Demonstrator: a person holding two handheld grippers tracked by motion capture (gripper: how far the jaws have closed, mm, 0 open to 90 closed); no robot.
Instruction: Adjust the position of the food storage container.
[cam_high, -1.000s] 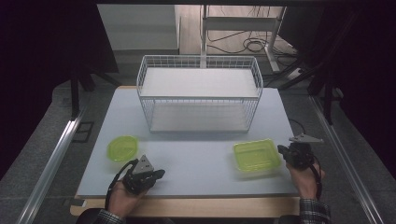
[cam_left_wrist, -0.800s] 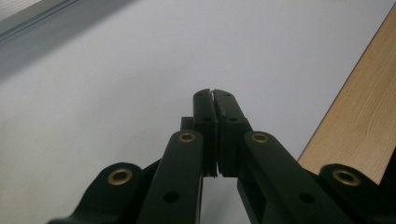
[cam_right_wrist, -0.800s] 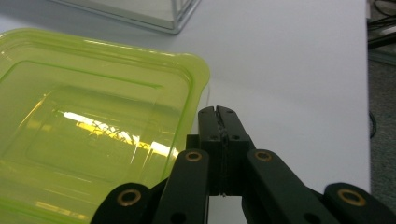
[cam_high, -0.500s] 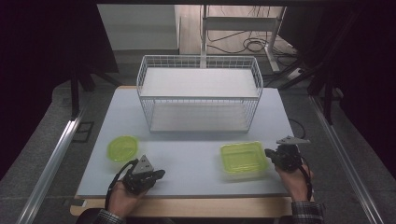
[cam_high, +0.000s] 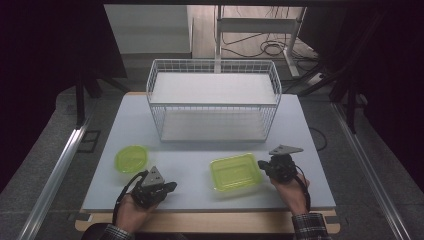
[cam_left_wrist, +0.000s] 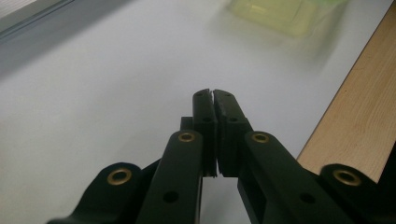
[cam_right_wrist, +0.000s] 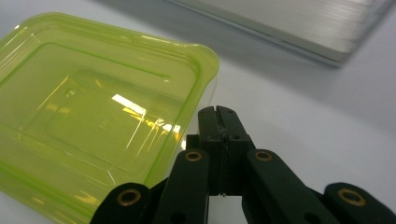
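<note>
Square yellow-green container (cam_high: 234, 171) sat on the white table (cam_high: 195, 150), near the front edge and right of centre, lid on. Right gripper (cam_high: 266, 167) was at its right side; in the right gripper view the two jaws were pressed together, empty, tips just beside the container's corner (cam_right_wrist: 196, 56); contact could not be confirmed. Left gripper (cam_high: 167, 187) rested at the front left, held in the left hand (cam_high: 131, 212), jaws likewise closed flat on nothing, well apart from the container. Right hand (cam_high: 292, 189) came in from the bottom edge.

Surroundings: white wire basket (cam_high: 214, 98) stood at the back centre of the table, with open table between it and the container. Round yellow-green lidded bowl (cam_high: 131, 158) lay at the left, near the left gripper. Wooden strip (cam_left_wrist: 359, 116) bordered the table front.

Count: one square container, one round bowl, one basket, two grippers.
</note>
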